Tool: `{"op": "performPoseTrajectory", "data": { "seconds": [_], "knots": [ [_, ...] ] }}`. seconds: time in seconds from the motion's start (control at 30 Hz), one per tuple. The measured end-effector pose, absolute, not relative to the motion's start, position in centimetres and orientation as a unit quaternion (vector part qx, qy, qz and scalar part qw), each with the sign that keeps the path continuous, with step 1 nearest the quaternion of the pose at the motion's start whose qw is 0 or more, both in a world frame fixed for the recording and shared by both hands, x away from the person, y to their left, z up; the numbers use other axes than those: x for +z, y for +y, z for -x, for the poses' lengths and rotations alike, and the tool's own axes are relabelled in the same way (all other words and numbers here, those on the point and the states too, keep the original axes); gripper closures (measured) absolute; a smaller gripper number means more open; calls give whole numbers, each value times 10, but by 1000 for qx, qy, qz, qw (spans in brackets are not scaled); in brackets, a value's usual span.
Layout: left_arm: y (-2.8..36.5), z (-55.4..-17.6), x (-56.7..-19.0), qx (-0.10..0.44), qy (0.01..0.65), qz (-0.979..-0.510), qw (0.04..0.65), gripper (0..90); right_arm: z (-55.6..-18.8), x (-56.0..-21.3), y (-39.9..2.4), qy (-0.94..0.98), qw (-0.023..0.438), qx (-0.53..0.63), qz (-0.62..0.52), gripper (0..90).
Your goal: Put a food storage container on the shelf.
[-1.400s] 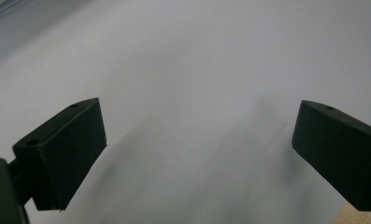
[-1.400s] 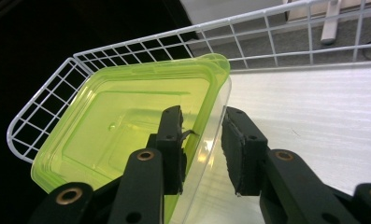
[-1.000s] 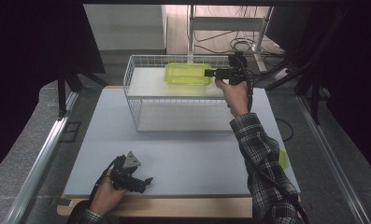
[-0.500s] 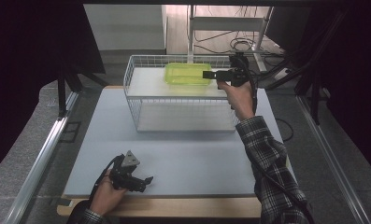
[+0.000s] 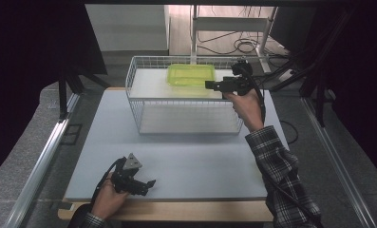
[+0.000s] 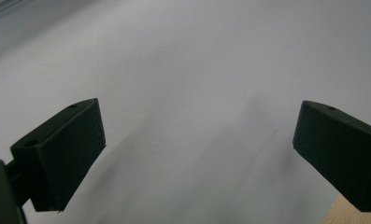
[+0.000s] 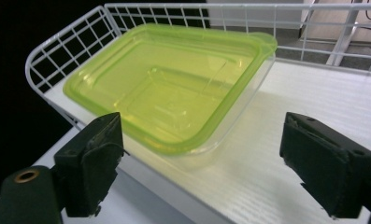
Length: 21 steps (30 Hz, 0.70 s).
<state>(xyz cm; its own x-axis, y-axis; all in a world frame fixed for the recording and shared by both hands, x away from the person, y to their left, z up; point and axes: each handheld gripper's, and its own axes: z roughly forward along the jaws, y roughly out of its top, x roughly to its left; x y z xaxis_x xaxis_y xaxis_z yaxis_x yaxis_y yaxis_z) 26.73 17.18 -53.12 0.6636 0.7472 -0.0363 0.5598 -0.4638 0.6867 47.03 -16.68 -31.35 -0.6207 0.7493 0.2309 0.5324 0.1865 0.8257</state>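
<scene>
A clear yellow-green lidded container [image 5: 191,74] lies on the white top shelf of a wire rack [image 5: 135,90]. My right gripper [image 5: 209,85] hovers at the container's right end, level and pointing left. In the right gripper view its jaws stand wide apart and have just been opening. The container [image 7: 174,93] sits just beyond the tips of the right gripper [image 7: 202,135], and no pad touches it. My left gripper [image 5: 150,183] rests in a hand at the table's front left. In its own view the left gripper [image 6: 197,126] is open over bare table.
The wire rack's rim [image 7: 71,37] curves round the container's far and left sides. A grey mat [image 5: 200,156] covers the table in front of the rack. Metal rails run along both table sides, and cables lie on the floor behind.
The right gripper has drawn back a little toward the near right, off the container's right edge. The container stays on the shelf. The left gripper has not moved.
</scene>
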Motion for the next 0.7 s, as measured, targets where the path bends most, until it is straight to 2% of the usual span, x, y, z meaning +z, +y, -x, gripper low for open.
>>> {"op": "performPoseTrajectory", "data": {
  "seconds": [0.5,0.7],
  "knots": [
    [171,-267,-531,139,382,-848,341,22,-437,-320,-172,787,136,471,-374,52],
    [171,-267,-531,140,382,-848,339,21,-423,-329,-175,795,131,467,-365,41]
  ]
}}
